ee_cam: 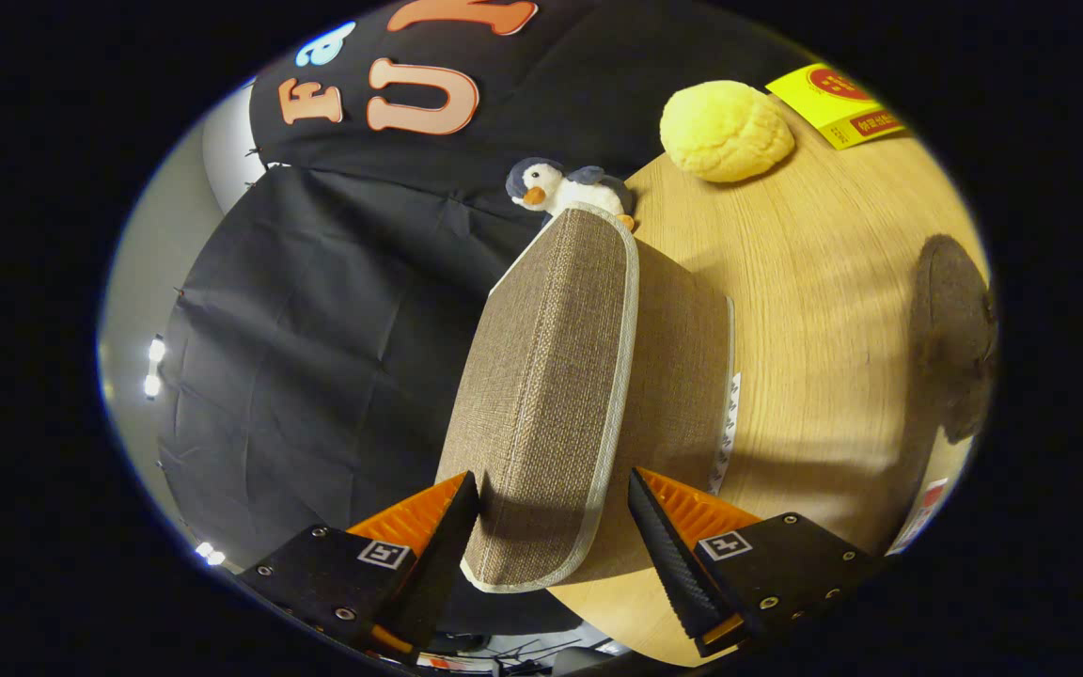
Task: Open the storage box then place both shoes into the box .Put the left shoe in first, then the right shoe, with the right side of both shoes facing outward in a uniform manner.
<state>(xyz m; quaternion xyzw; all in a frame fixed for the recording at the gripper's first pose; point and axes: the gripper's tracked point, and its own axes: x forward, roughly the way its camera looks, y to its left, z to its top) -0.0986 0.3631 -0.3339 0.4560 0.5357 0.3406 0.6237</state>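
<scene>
The brown fabric storage box [682, 367] stands on the wooden table [814, 282]. Its lid [551, 376], edged in pale piping, is tilted up away from the box body. My gripper [551, 484] straddles the lid's near corner. One finger lies against the lid's edge, while a thin gap shows between the other finger and the piping, so the gripper is open. A dark grey shoe [955, 338] lies on the table beyond the box, off to the side of the fingers.
A yellow plush lump [725, 130] and a yellow carton [838, 103] sit at the table's far end. A small penguin toy [565, 191] peeks out behind the lid's far corner. Black cloth [316, 357] hangs on the lid's other side.
</scene>
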